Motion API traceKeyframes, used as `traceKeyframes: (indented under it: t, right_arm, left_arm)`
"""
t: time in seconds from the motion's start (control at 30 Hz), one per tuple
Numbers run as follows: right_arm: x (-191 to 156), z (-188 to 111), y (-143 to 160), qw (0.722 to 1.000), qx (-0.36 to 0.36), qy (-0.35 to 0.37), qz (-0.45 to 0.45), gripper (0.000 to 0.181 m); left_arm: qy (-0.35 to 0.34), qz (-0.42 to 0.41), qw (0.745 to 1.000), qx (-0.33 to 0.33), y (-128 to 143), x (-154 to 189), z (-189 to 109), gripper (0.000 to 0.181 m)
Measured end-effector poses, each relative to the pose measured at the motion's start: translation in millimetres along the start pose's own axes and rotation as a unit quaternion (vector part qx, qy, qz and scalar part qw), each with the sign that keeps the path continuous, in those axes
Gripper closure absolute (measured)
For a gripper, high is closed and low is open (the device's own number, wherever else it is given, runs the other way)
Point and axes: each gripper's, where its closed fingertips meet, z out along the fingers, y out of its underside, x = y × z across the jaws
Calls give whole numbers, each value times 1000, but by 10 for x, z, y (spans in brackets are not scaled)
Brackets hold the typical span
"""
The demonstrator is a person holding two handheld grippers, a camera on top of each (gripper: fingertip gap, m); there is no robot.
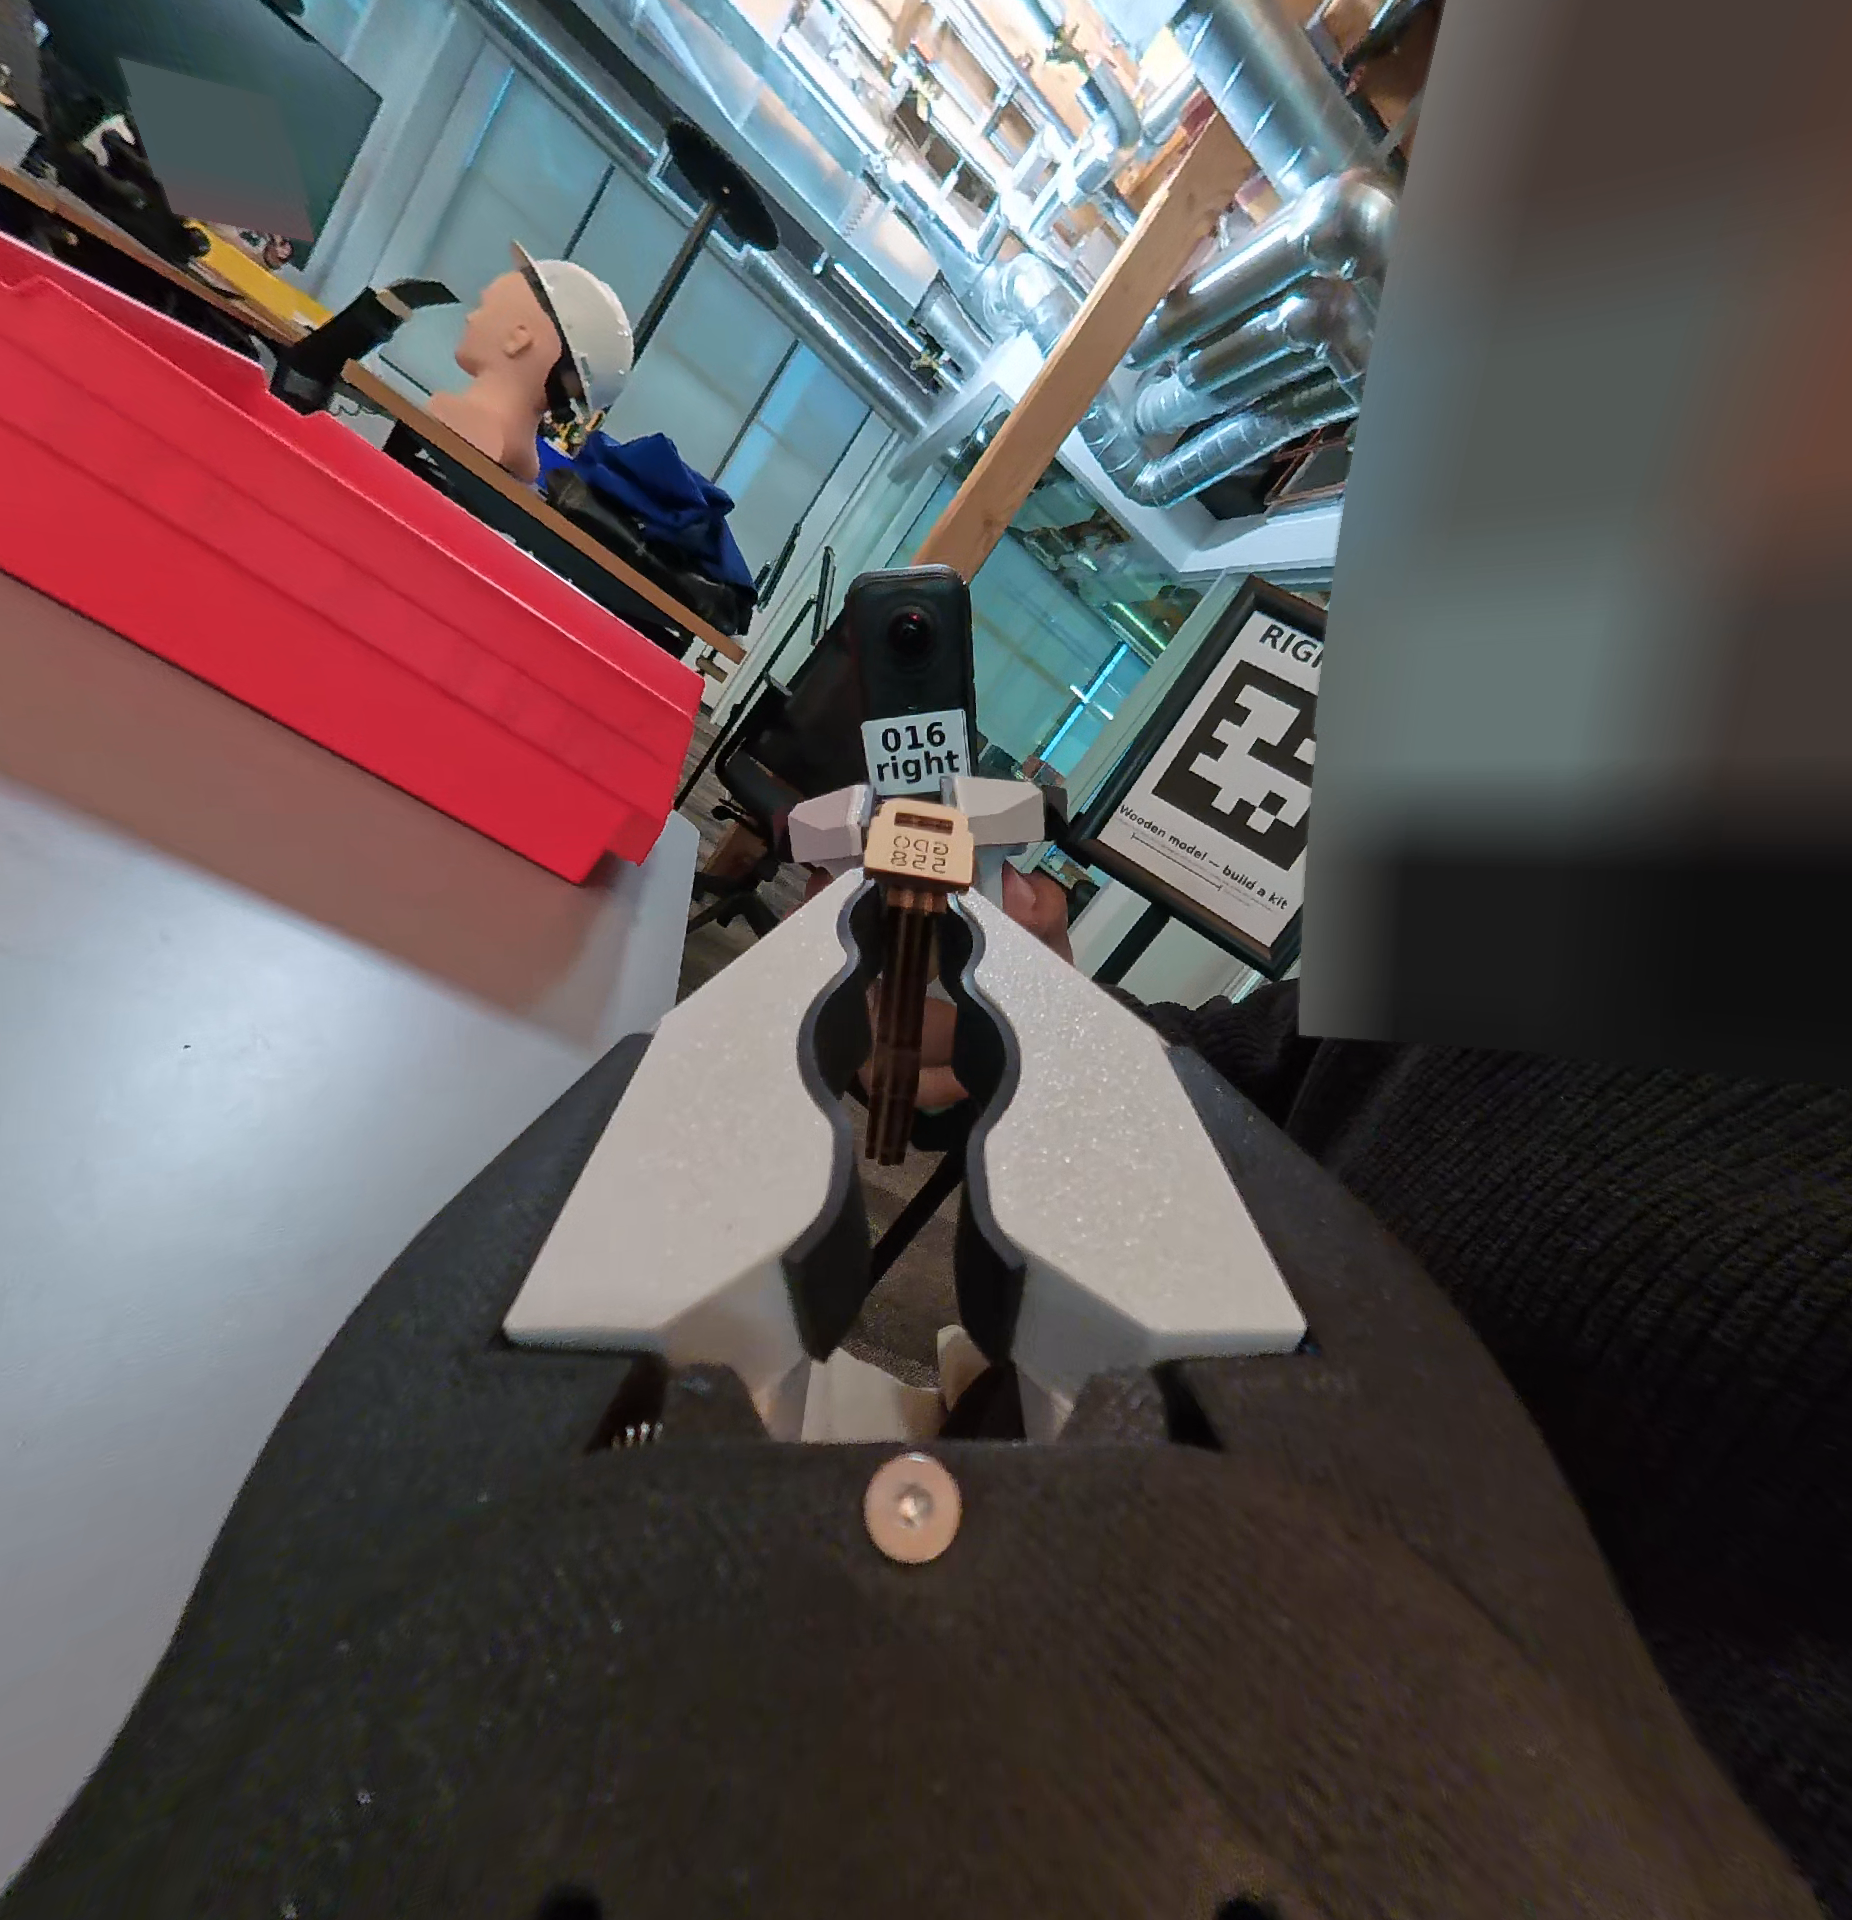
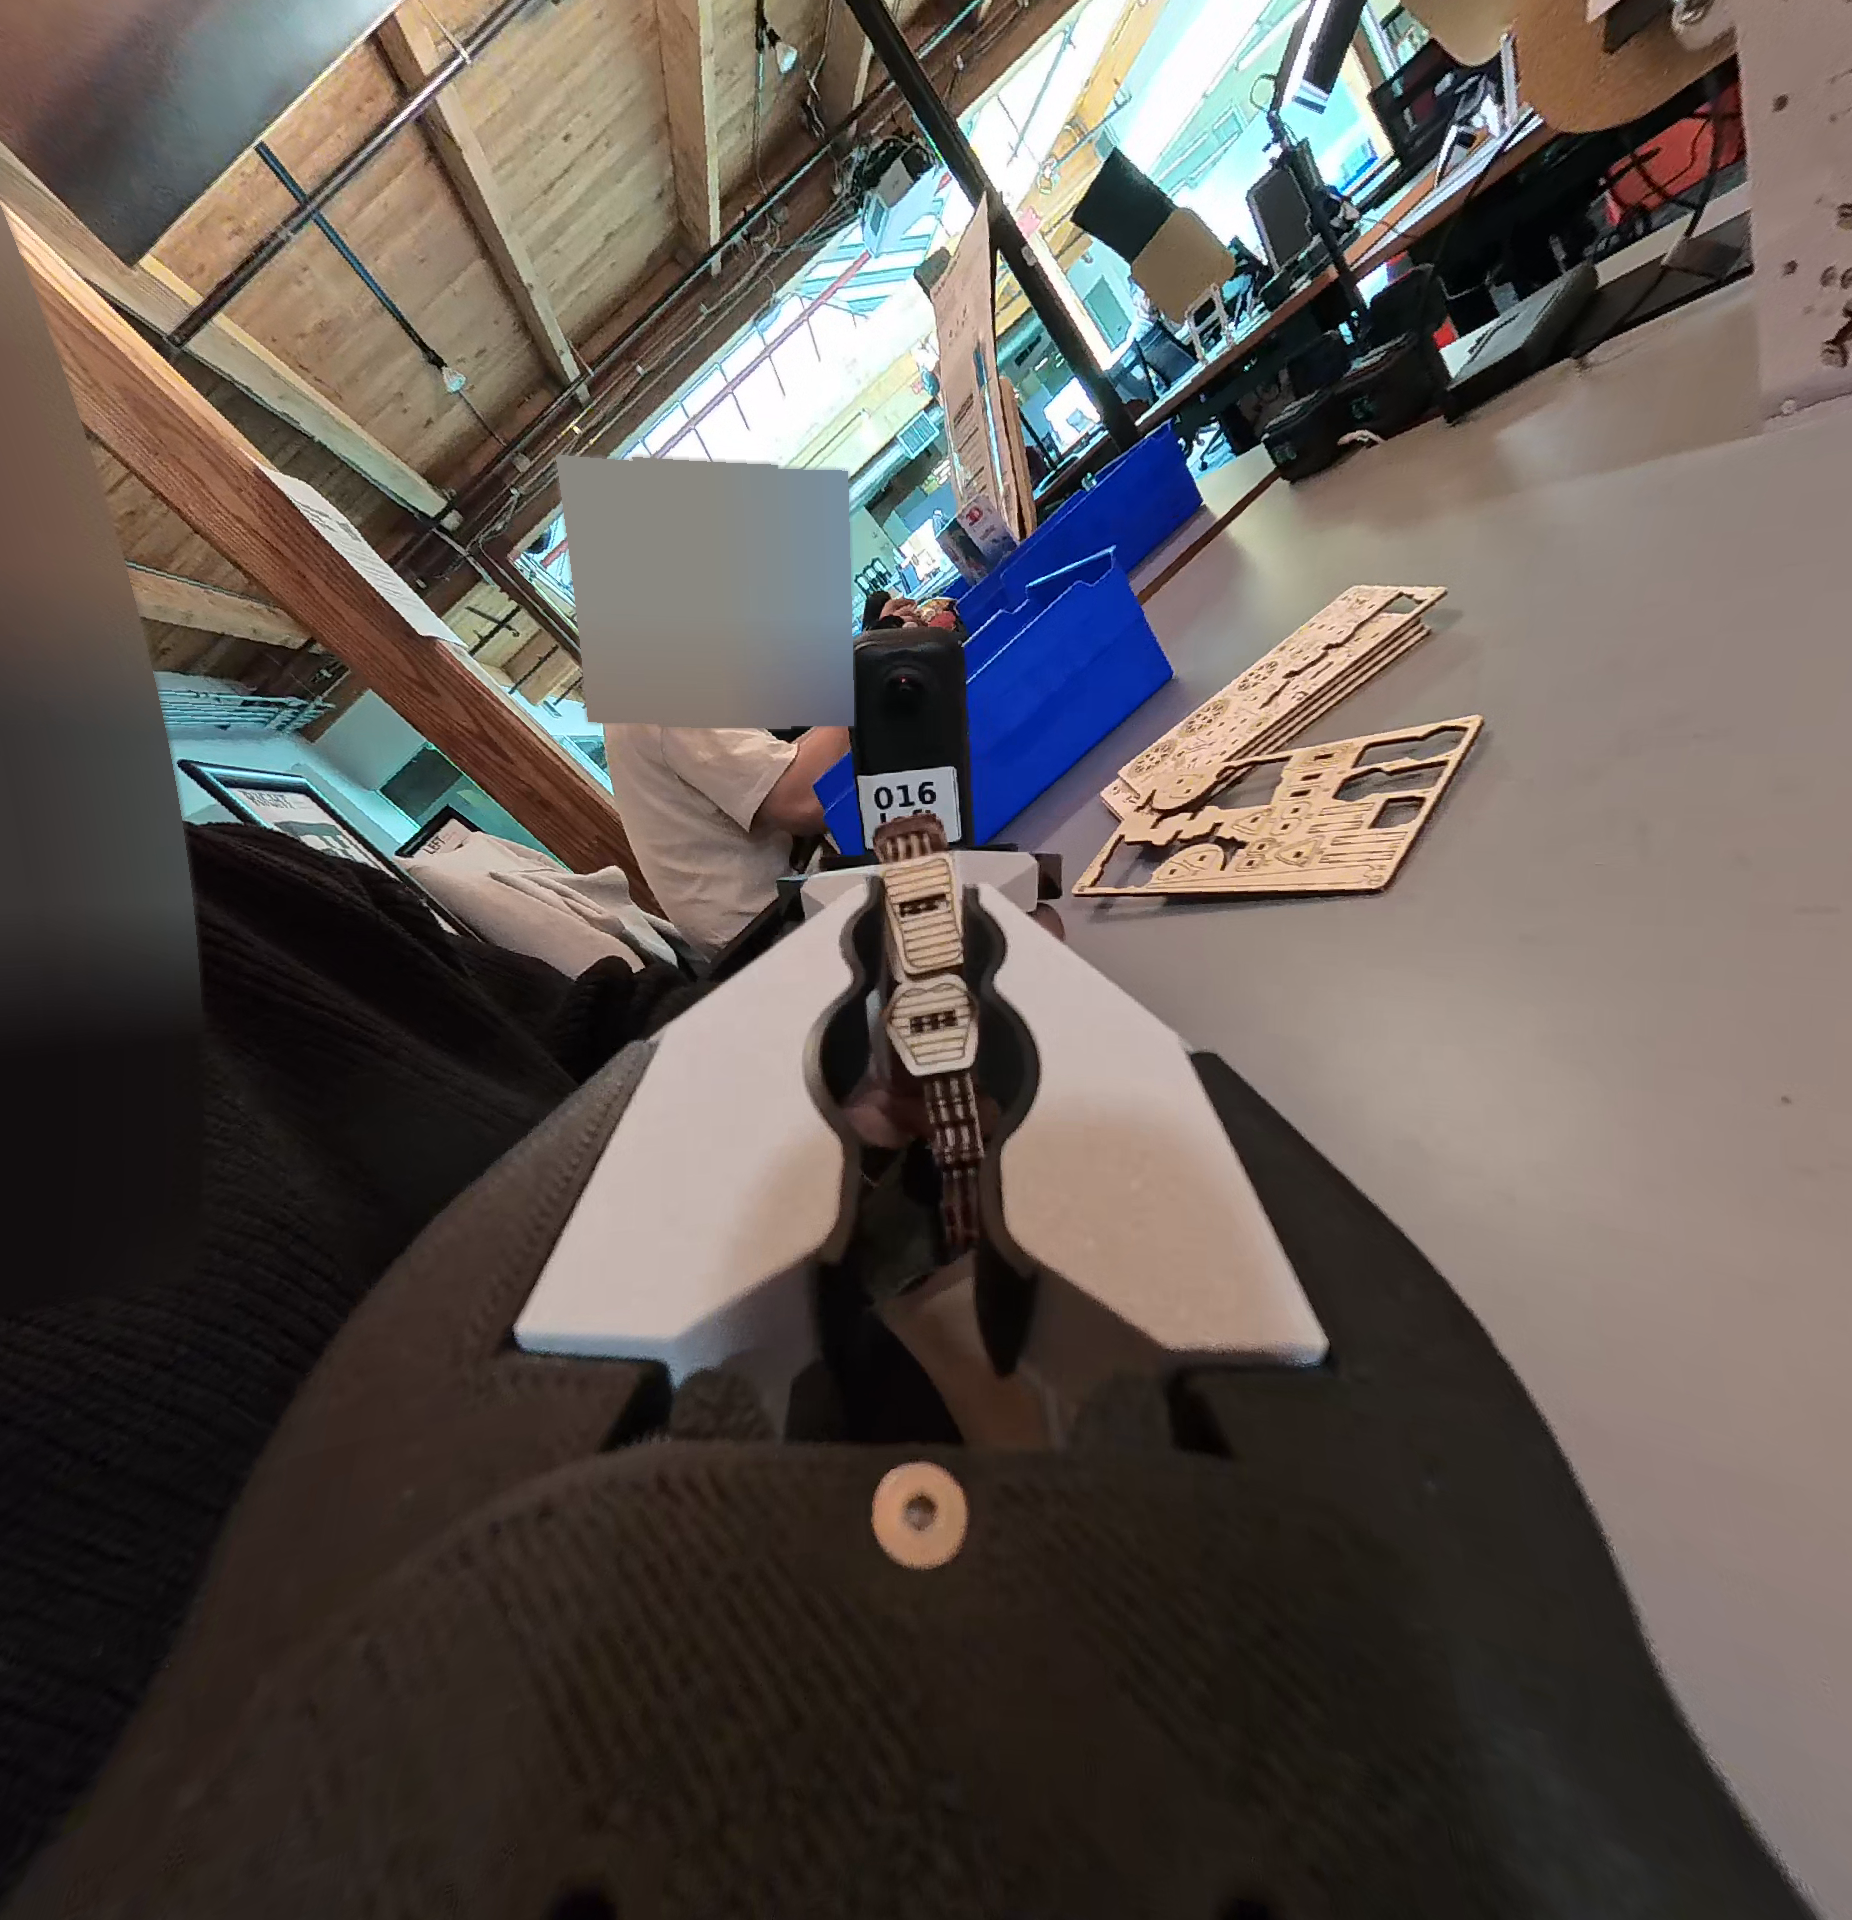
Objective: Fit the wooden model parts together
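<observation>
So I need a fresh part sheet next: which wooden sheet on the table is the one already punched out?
On the grey table, beside the blue bins, lie the wooden sheets. The punched-out sheet lies nearest, apart from the stack; only it shows large empty cut-outs.

Wooden assembly [image 1: 906,997]: lower end hidden between left gripper [image 1: 909,904] fingers; joint with the right gripper's piece not discernible. Framed marker sign [image 1: 1228,769] cut off by blur patch. Stacked plywood sheets [image 2: 1286,675]: cutouts too small to identify. Wooden part [image 2: 927,987] tail hidden in right gripper [image 2: 922,914].
</observation>
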Motion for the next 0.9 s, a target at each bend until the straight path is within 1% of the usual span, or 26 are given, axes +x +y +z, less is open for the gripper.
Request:
traceKeyframes:
  t: [0.2, 0.33, 0.57, 0.67, 0.77, 0.9]
  right_arm:
    - [2, -7, -11, 1000, 6, -5, 16, 168]
    - [12, -7, -5, 1000, 6, -13, 26, 168]
    - [11, -3, 6, 1000, 4, -6, -1, 168]
    - [4, 4, 21, 1000, 1, 5, -20, 168]
    - [-3, 13, 30, 999, -3, 22, -42, 167]
    - [5, 18, 43, 1000, 0, 20, -21, 167]
  left_arm:
    - [-12, 16, 1000, -1, -3, 2, 12, 174]
    - [-11, 0, 1000, 3, -4, -26, 5, 175]
    - [-19, 14, 1000, -5, 7, -26, 5, 174]
    - [-25, 31, 999, -10, 16, -19, 1, 175]
    - [-22, 25, 999, -9, 18, -14, -5, 175]
    - [-16, 12, 1000, 0, 17, -15, -11, 175]
